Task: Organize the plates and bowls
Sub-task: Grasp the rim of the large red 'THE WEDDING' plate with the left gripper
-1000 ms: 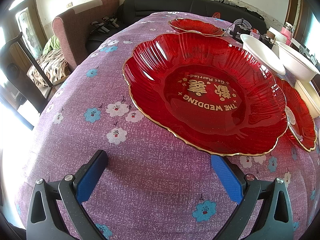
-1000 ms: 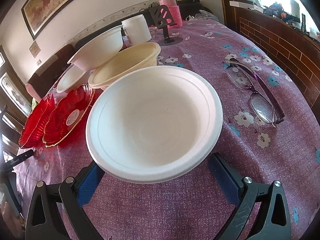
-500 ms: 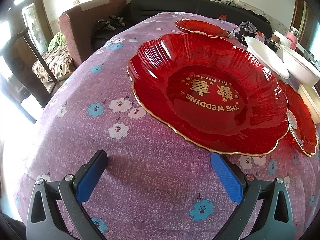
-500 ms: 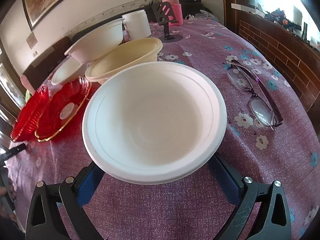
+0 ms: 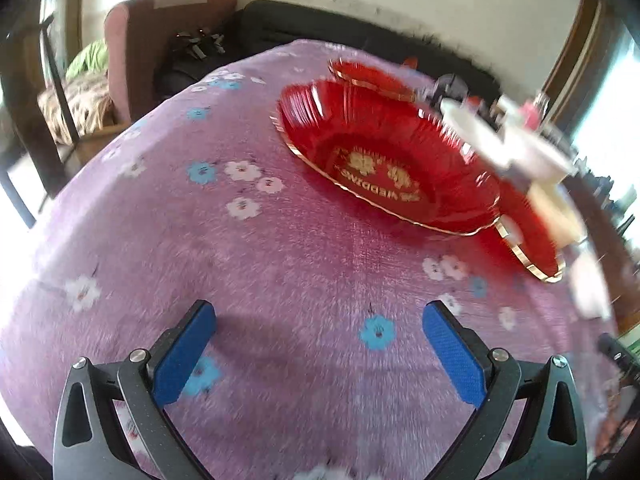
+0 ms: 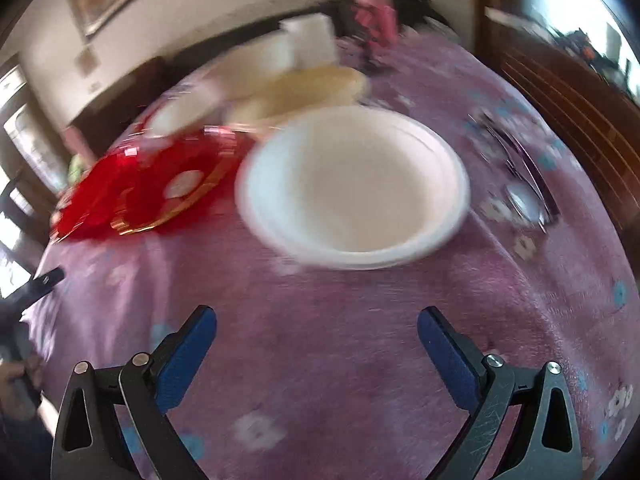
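A large red plate with gold lettering lies on the purple flowered tablecloth, well ahead of my open left gripper. A second red plate overlaps its right side and a third sits behind. Blurred white bowls stand further right. In the right wrist view a white bowl rests ahead of my open right gripper, with clear cloth between. Red plates lie to its left, a cream bowl and white bowls behind it. Both views are motion-blurred.
Eyeglasses lie right of the white bowl. A white cup and pink bottle stand at the far end. An armchair and dark sofa sit beyond the table. A wooden chair is at left.
Both grippers have pulled back from the dishes: the red plate and the white bowl, which were between or at the fingertips, now lie farther ahead. Both stay open.
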Tool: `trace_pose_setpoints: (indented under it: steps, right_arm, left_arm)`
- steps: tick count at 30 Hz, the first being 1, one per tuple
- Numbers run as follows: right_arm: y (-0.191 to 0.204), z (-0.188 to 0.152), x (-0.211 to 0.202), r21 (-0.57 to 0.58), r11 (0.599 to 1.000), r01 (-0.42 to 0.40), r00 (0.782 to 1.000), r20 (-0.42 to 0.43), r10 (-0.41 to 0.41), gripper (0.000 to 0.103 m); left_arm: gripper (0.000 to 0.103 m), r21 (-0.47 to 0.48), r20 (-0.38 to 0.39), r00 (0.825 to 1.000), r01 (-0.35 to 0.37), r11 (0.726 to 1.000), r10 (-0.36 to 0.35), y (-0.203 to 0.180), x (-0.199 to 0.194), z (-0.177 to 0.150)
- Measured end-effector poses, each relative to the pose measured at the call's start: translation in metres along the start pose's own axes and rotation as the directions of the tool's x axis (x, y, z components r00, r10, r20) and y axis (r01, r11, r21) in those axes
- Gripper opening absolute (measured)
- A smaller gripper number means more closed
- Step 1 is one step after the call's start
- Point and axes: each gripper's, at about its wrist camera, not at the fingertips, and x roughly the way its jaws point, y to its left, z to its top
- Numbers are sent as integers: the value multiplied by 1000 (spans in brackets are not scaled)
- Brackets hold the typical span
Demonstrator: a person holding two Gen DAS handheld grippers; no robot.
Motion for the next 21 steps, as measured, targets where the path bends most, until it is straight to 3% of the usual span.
trace_pose_setpoints:
  steps: [5,9,11,13,15,18,21]
  right_arm:
    - [64,26,-7,-142,972,-190,980,34,197,77]
    - [111,60,4,-200,939,-280,957,24,291,73]
    - [132,78,16,-220,935,-279,956,29,292,65]
    - [147,97,32,-214,934,-285,955,19,296,54]
    - [157,116,52,-180,931,-319,947,-15,322,47]
    - [159,141,85,-128,933,-336,941,-78,328,47]
    - [163,160,117,-101,933,-345,935,-131,331,47]
  left_arm:
    - [103,-64,47,999,31,997,-28,20,-20,8]
    - [103,-61,58,998,-5,998,9,24,-28,33]
    - [96,-56,60,998,-3,998,6,23,-29,49]
    - [76,-56,33,999,-15,998,17,21,-22,66]
    - [75,-53,8,1000,-3,999,4,17,-11,81]
    - [74,-69,-7,999,-37,997,37,21,8,96]
    - [55,-95,-46,999,-13,995,9,27,29,105]
